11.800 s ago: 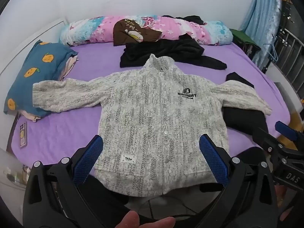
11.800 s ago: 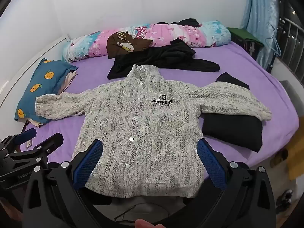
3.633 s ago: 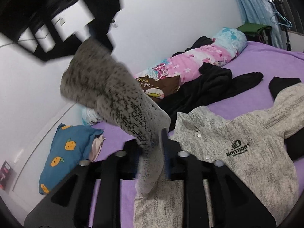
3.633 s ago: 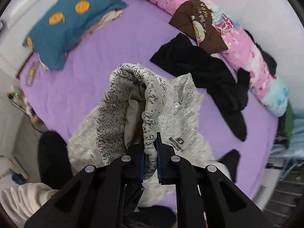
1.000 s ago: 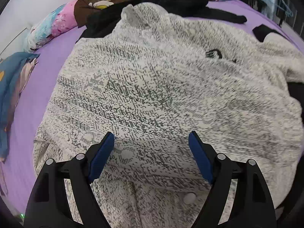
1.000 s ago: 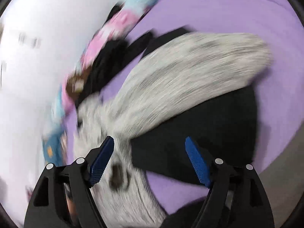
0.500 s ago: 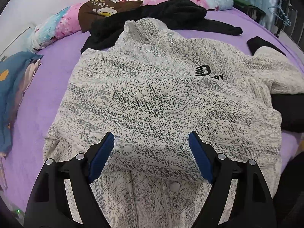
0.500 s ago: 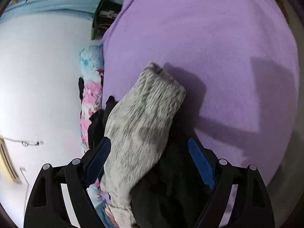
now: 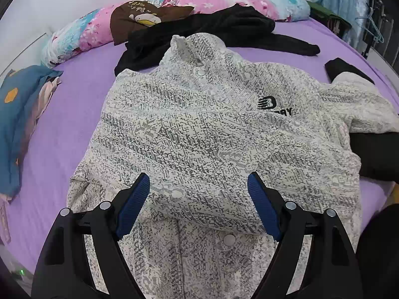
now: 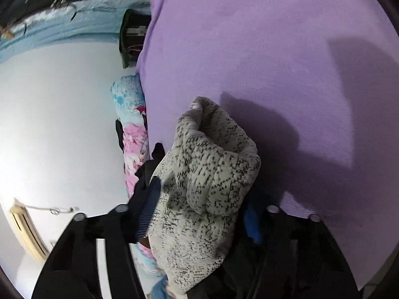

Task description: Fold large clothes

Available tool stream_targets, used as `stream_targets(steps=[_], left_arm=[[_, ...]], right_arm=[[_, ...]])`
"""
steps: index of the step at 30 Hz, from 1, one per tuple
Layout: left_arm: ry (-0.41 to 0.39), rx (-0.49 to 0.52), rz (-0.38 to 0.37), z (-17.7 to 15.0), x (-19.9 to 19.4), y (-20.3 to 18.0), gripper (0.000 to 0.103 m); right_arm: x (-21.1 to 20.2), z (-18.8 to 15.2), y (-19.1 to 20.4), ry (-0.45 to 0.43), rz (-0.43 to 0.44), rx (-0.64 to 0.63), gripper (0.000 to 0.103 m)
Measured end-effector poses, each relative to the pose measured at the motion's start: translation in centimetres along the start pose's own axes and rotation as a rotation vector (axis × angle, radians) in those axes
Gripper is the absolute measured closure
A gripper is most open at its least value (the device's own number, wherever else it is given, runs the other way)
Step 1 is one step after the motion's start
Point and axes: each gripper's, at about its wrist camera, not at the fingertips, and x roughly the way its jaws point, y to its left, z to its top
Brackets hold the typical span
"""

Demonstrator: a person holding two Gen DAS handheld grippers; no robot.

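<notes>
Speckled grey-white fleece jacket [image 9: 199,129] lies front-up on the purple bed sheet [image 9: 69,114], collar toward the floral bolster [image 9: 224,0], 1 sleeve already folded across the chest. Left gripper [image 9: 199,199] hovers over the jacket's lower front, blue pads spread wide, nothing between them. Right gripper [image 10: 199,214] has just been closing — the other sleeve's cuff [image 10: 212,159] sits between its fingers, and they look pinched on it; the cuff end bunches and flops past the fingers, over bare sheet. Black garment [image 9: 374,154] lies under that sleeve, beside the jacket. Handling guess: thick, soft, fairly bulky fabric — droops when lifted, not slippery, nothing fragile. Best grip is at the cuff or hem edges, where layers are thin enough to pinch.
</notes>
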Motion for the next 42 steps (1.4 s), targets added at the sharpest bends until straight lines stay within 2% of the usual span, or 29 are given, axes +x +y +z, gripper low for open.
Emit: stream_targets(steps=[1, 3, 6, 11, 13, 19, 24, 30, 35, 42], left_arm=[[-0.001, 0.000, -0.002, 0.0, 0.0, 0.0, 0.025], [-0.004, 0.001, -0.005, 0.0, -0.2, -0.1, 0.025], [-0.014, -0.006, -0.017, 0.2, -0.7, 0.0, 0.025], [-0.022, -0.056, -0.052, 0.6, -1.8, 0.9, 0.025], [-0.016, -0.087, -0.079, 0.8, -2.4, 1.5, 0.025], [0.003, -0.162, -0.169, 2.5, -5.2, 3.1, 0.025], [0.000, -0.218, -0.246, 4.7, -8.1, 4.2, 0.021], [-0.030, -0.258, -0.335, 7.9, -12.5, 5.2, 0.018], [-0.036, -0.251, -0.458, 11.0, -16.5, 5.0, 0.016], [-0.018, -0.236, -0.622, 14.3, -19.8, 3.2, 0.013]], right_arm=[[-0.2, 0.0, 0.2, -0.005, 0.005, -0.012, 0.065], [-0.6, 0.0, 1.3, -0.019, 0.006, -0.047, 0.069], [-1.3, -0.1, 4.0, -0.046, -0.014, -0.139, 0.073], [-3.2, -1.6, 10.2, -0.083, 0.032, -0.290, 0.077], [-4.1, -3.2, 13.8, -0.099, 0.034, -0.404, 0.078], [-5.6, -10.0, 23.8, -0.086, 0.120, -0.690, 0.080], [-5.5, -18.0, 30.3, -0.060, 0.130, -0.942, 0.080], [-5.9, -26.6, 32.8, 0.027, 0.159, -1.138, 0.080], [-4.9, -34.0, 33.8, 0.086, 0.144, -1.323, 0.080], [-4.7, -42.8, 32.2, 0.217, 0.179, -1.463, 0.080]])
